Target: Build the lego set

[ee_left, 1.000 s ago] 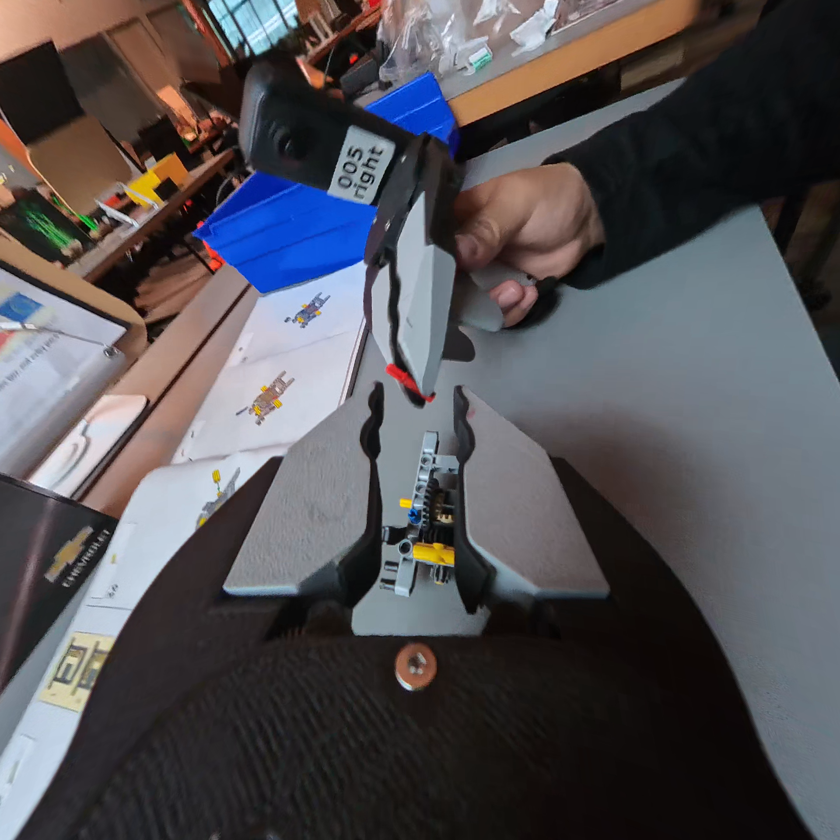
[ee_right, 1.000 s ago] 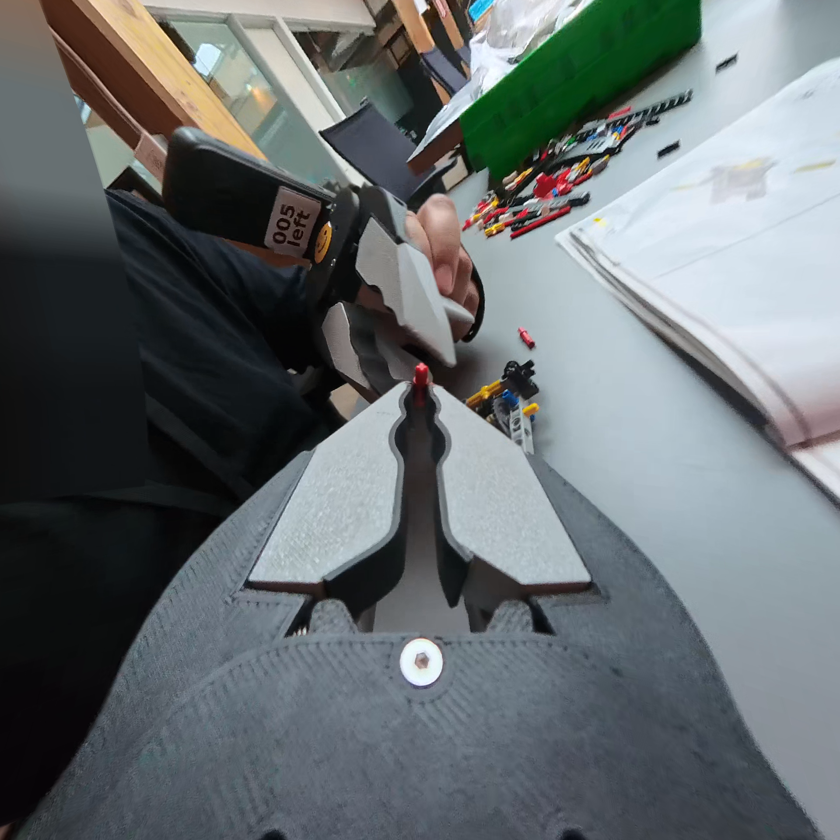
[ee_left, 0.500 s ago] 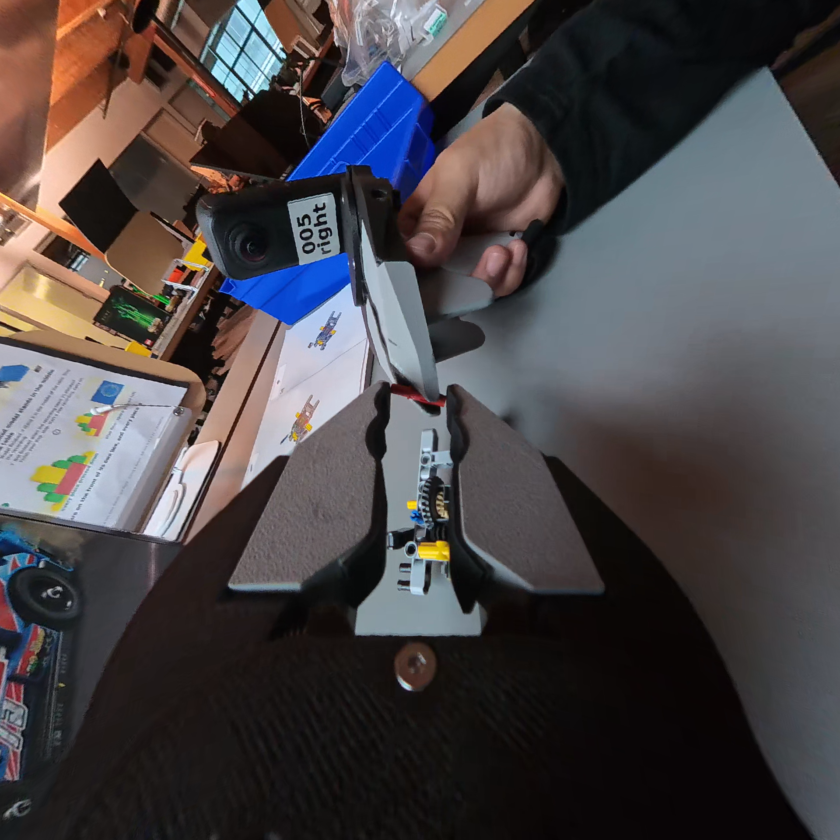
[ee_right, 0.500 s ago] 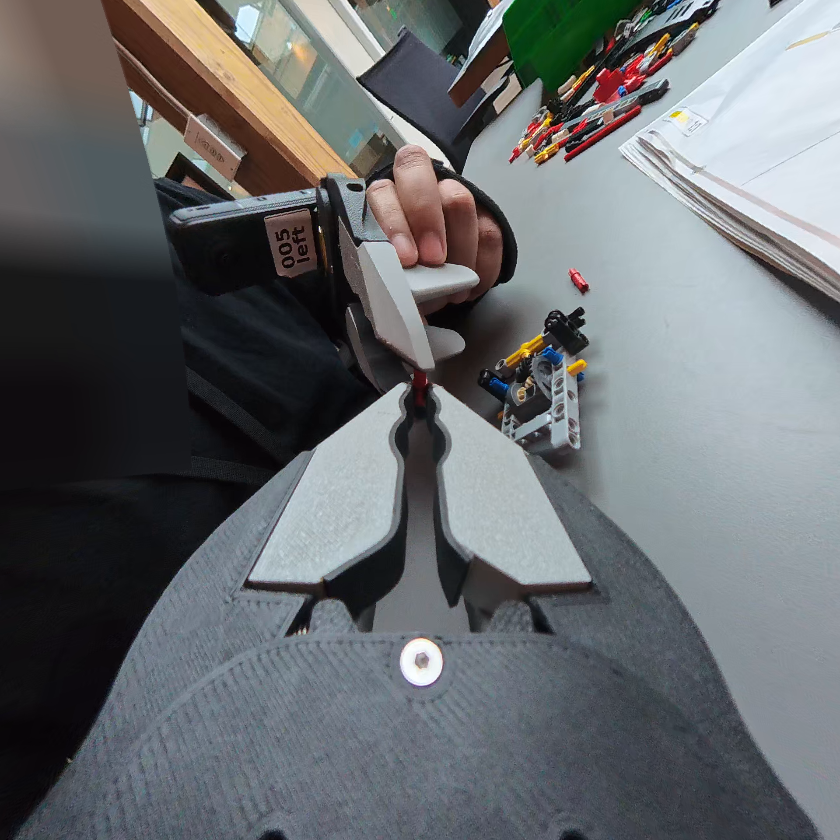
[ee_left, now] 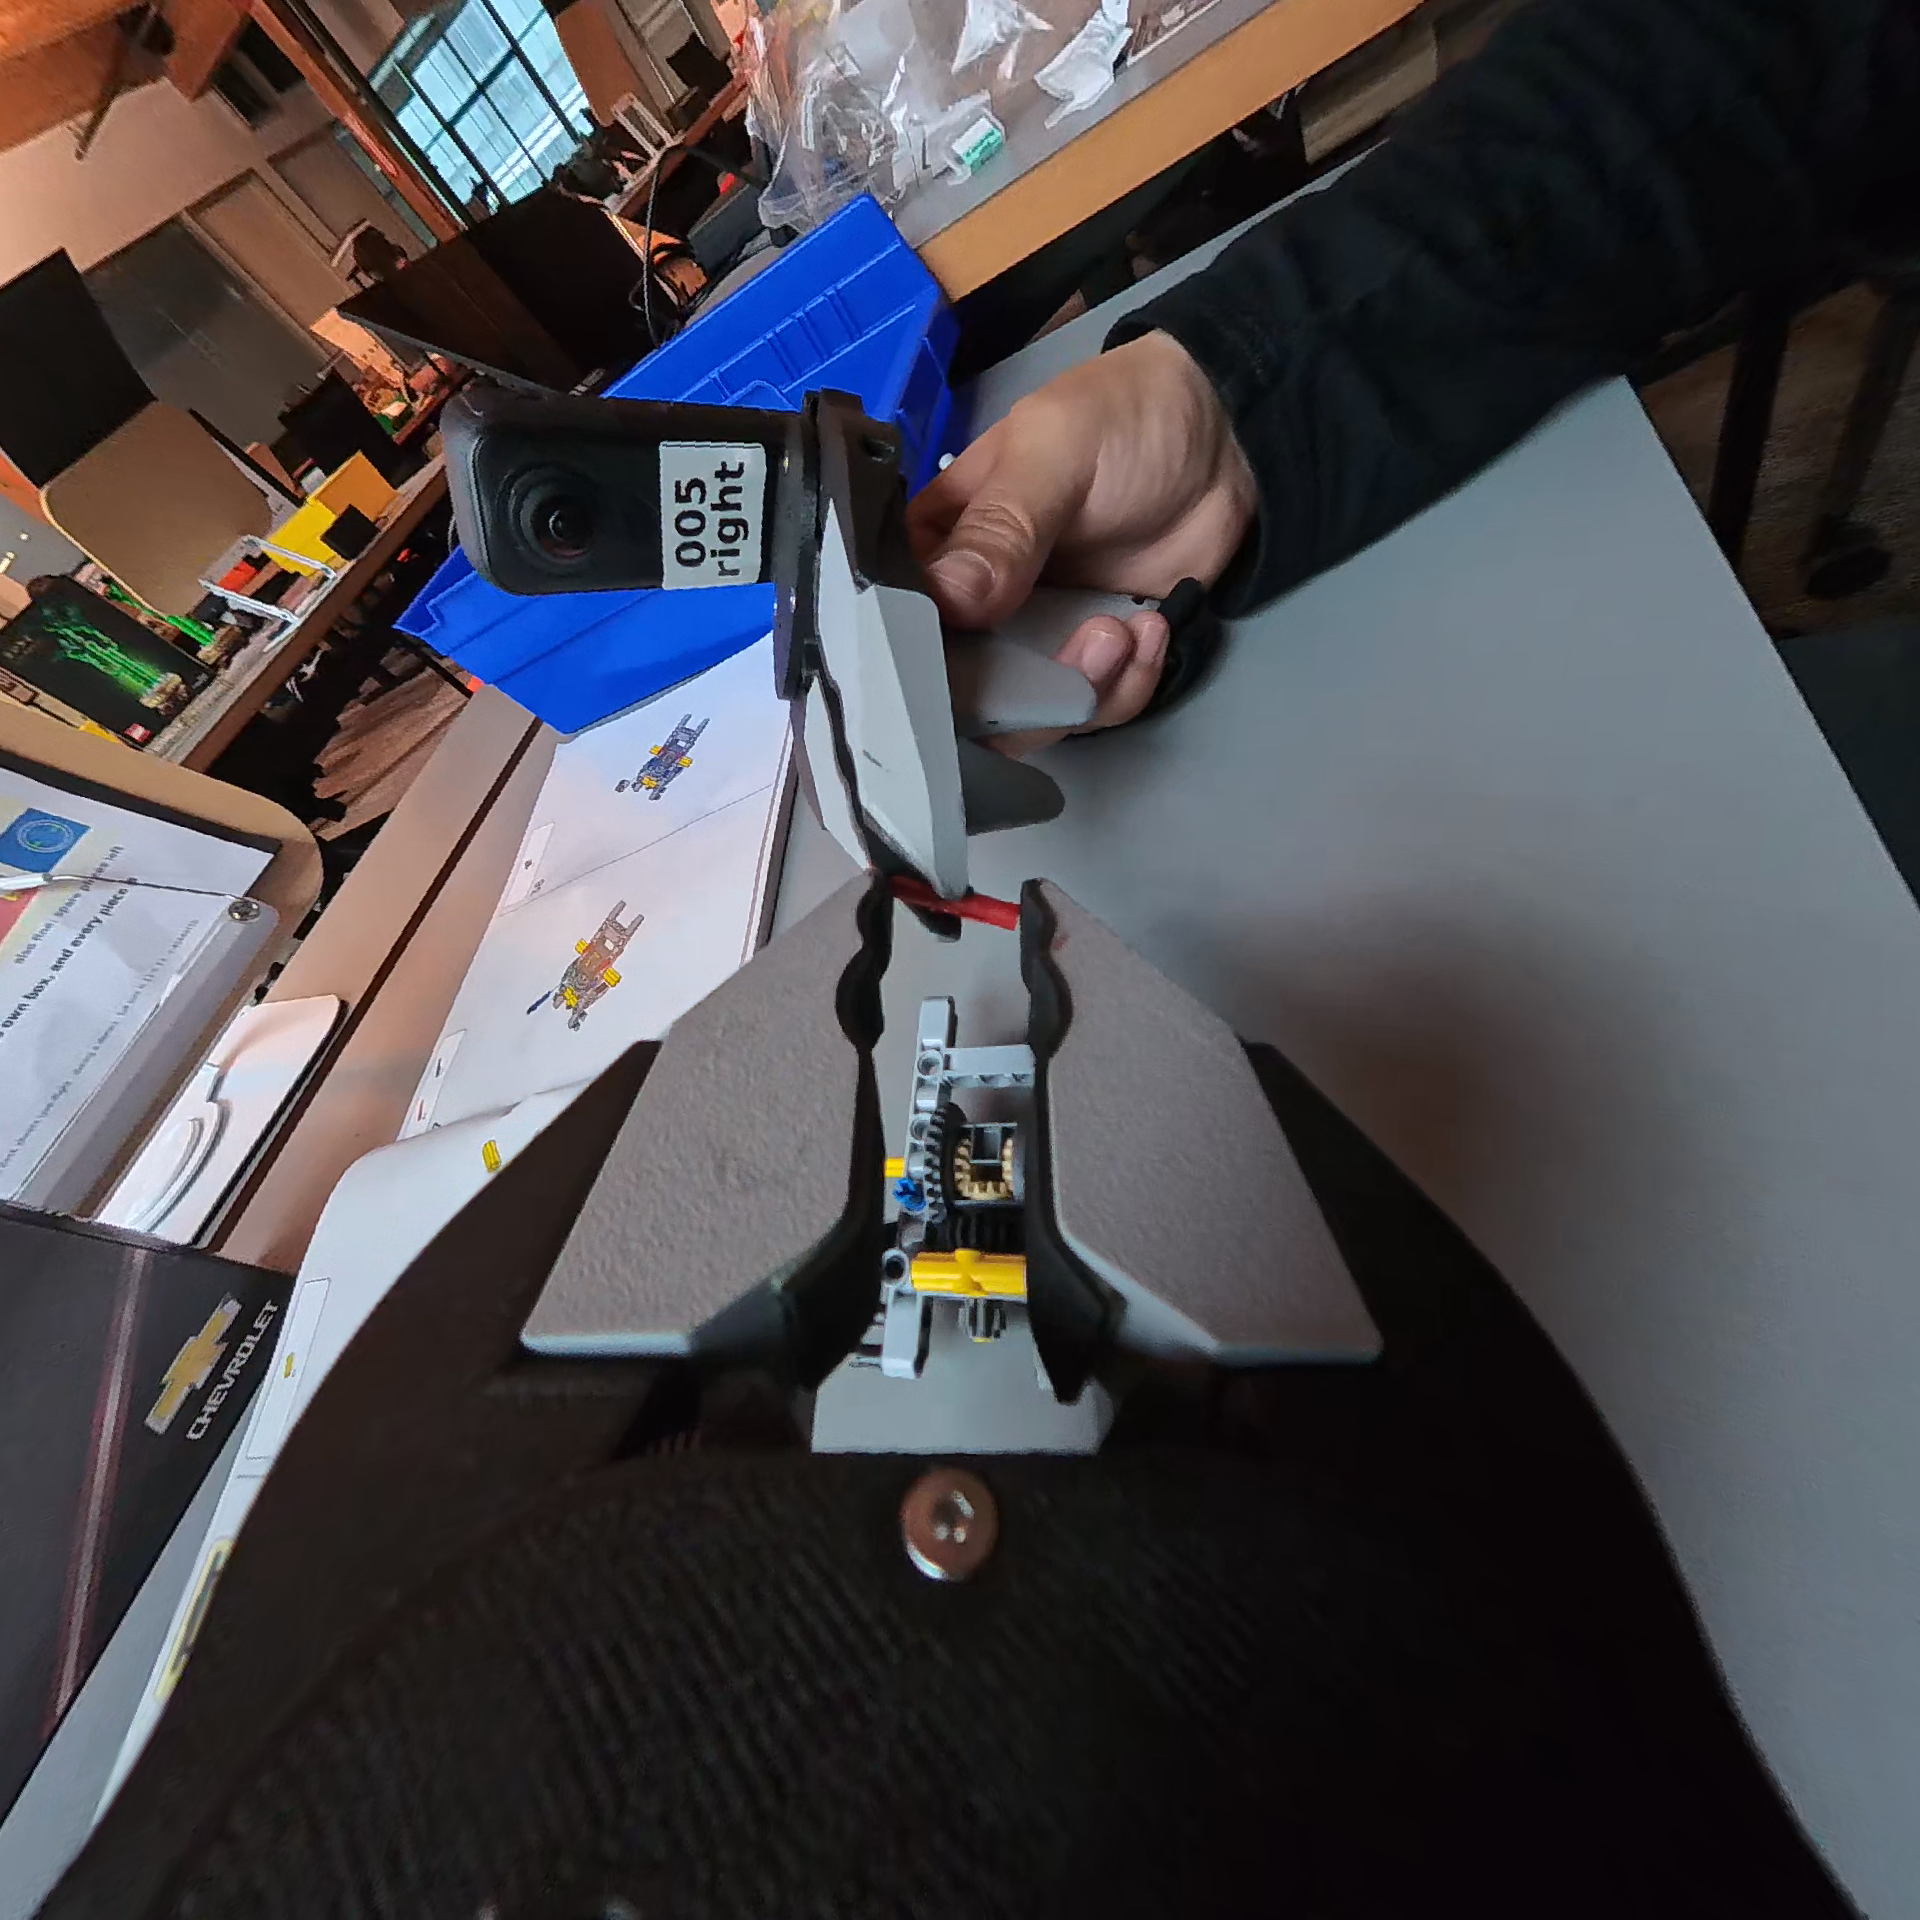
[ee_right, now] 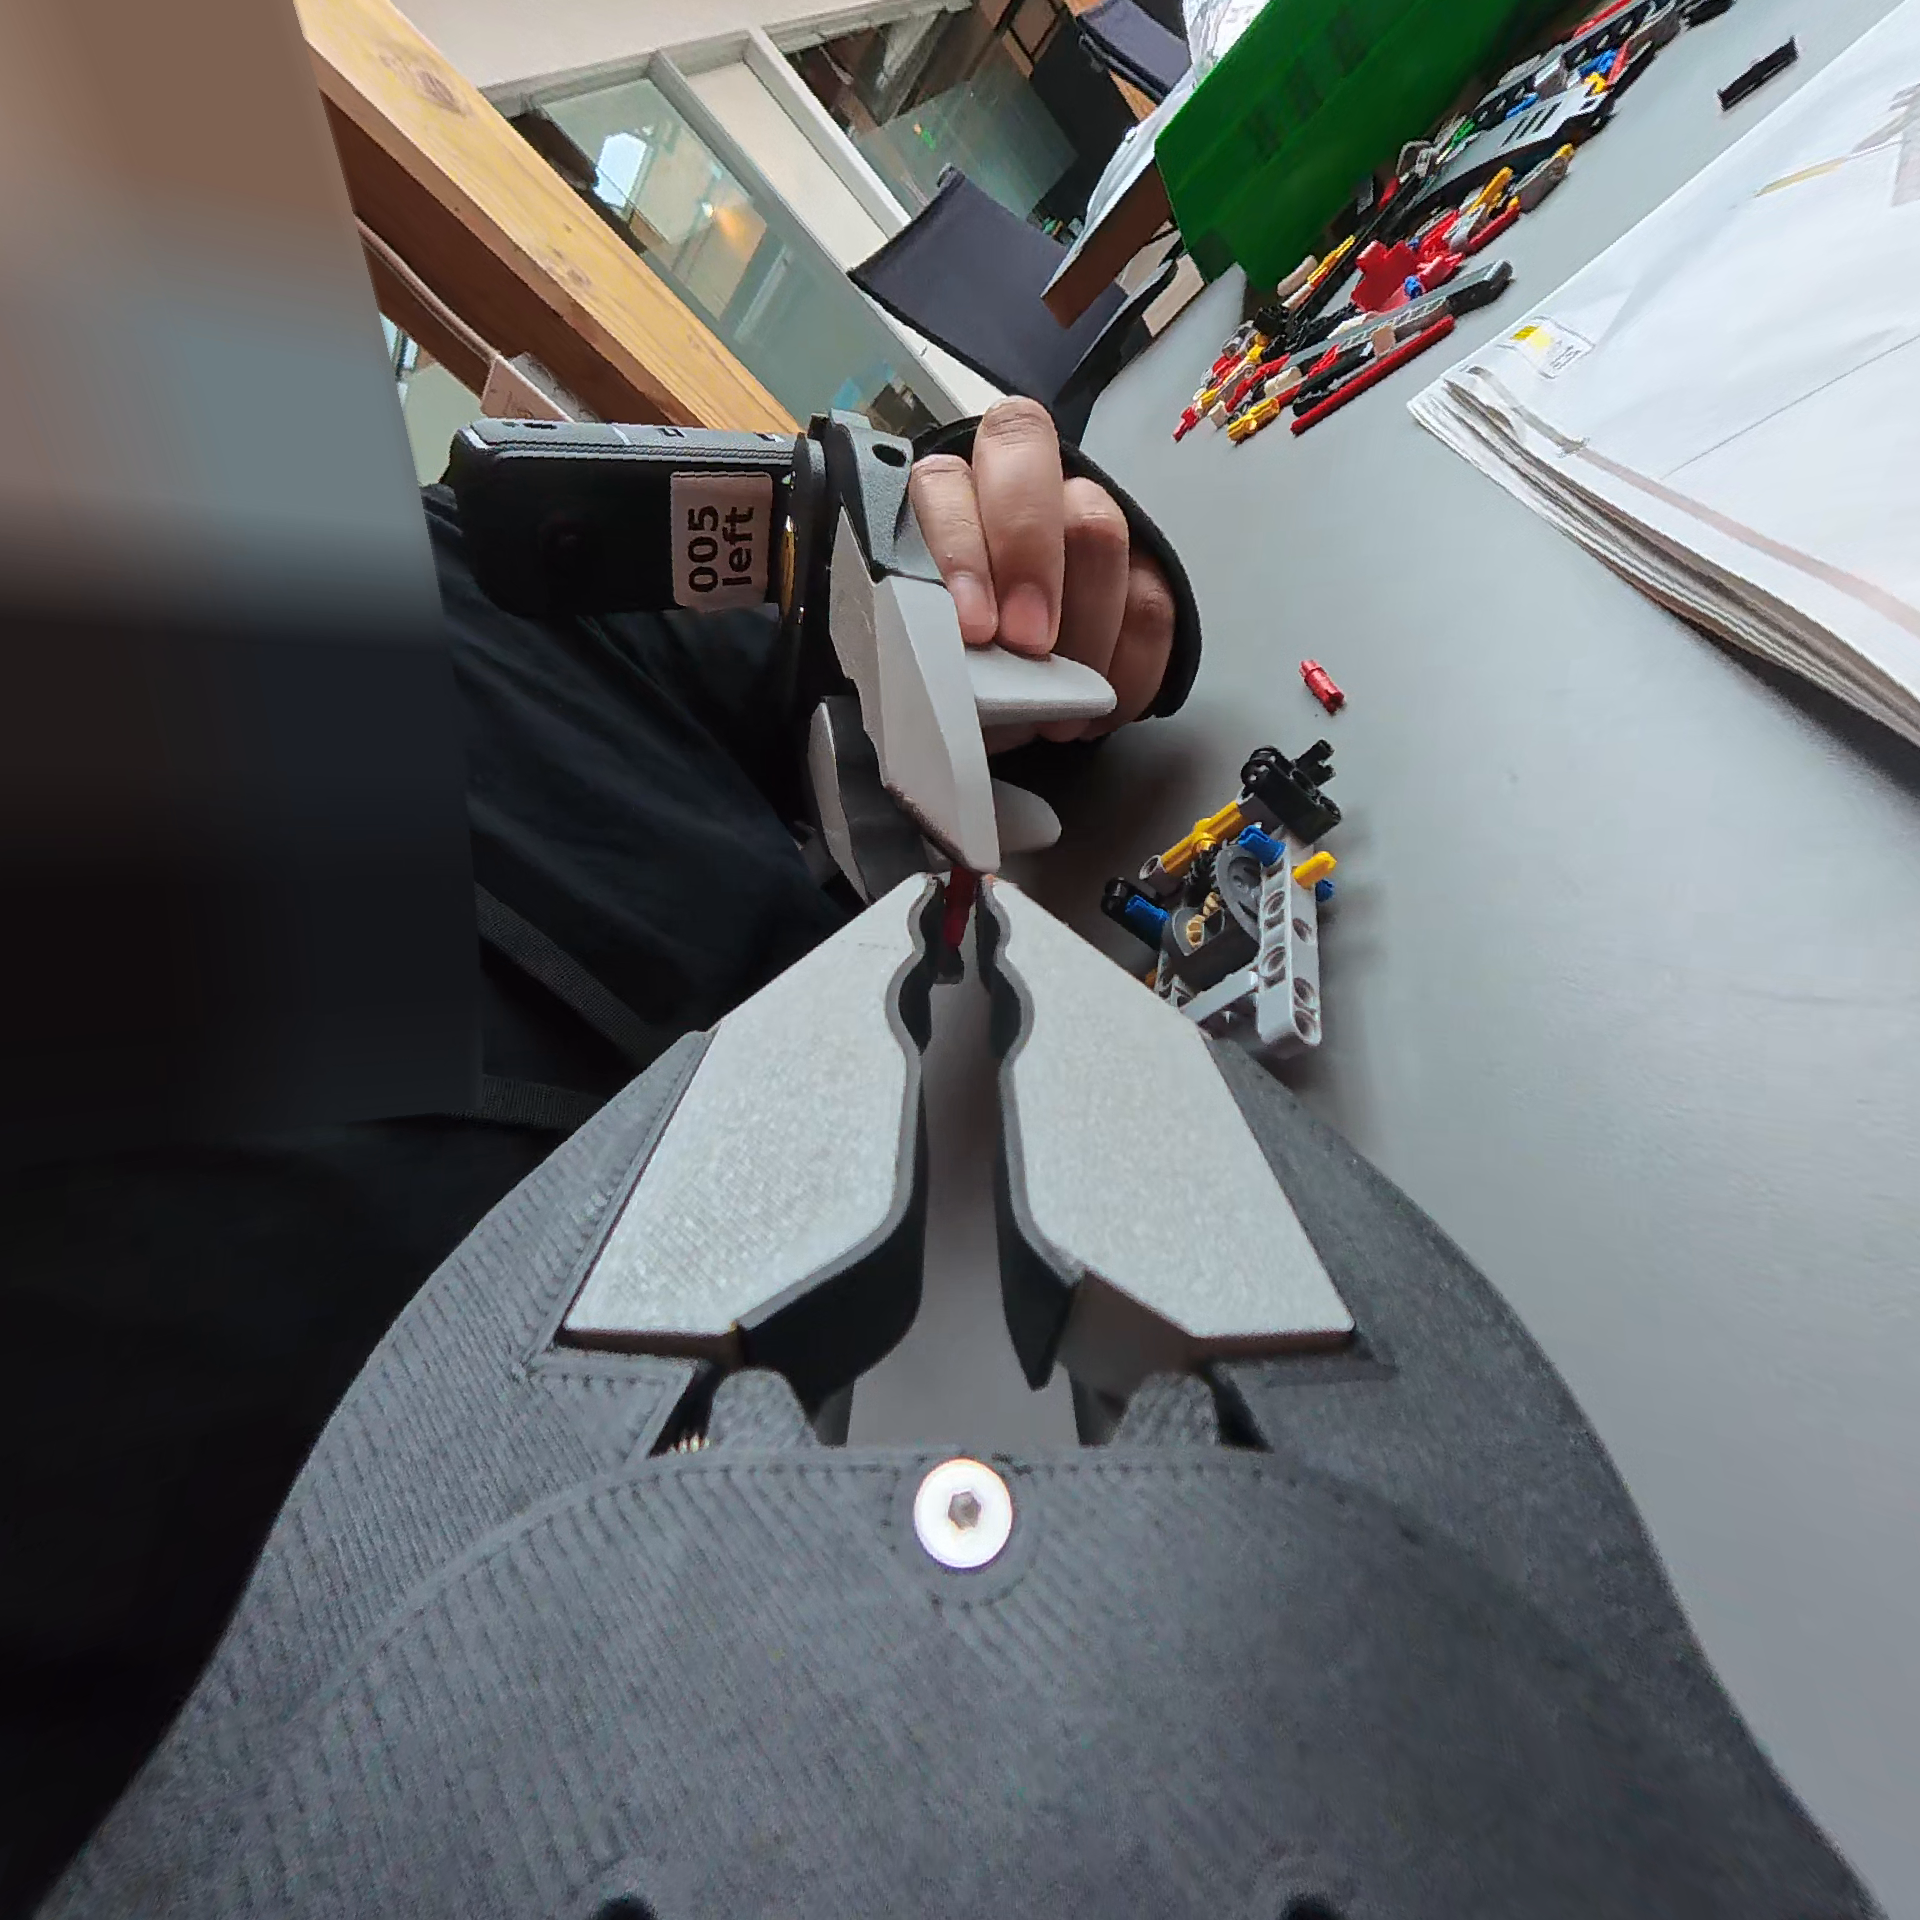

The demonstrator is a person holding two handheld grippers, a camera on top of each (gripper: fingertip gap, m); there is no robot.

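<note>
A small red pin (ee_left: 987,912) (ee_right: 958,914) is pinched in my right gripper (ee_right: 956,906), whose jaws are nearly closed on it, with the pin sticking out past the tips. My left gripper (ee_left: 951,914) is open. Its fingertips straddle the pin and the tip of the right gripper (ee_left: 930,878), and the pin's free end reaches the left gripper's right-hand finger. Both are held above the grey table (ee_left: 1455,935). The partly built assembly (ee_left: 961,1174) (ee_right: 1247,935), a grey frame with gears and yellow, blue and black parts, lies on the table below. The left gripper also shows in the right wrist view (ee_right: 951,868).
An open instruction booklet (ee_right: 1714,416) (ee_left: 623,883) lies beside the work spot. A loose red pin (ee_right: 1322,684) lies near the assembly. A pile of loose parts (ee_right: 1371,312) sits before a green bin (ee_right: 1330,135). A blue bin (ee_left: 727,520) and a black box (ee_left: 104,1455) stand at the left. The grippers are tip to tip, or close to it.
The two grippers have come together: the red pin went from just beyond the left fingertips to between them. The left jaws have narrowed a little. The right gripper kept hold of the pin.
</note>
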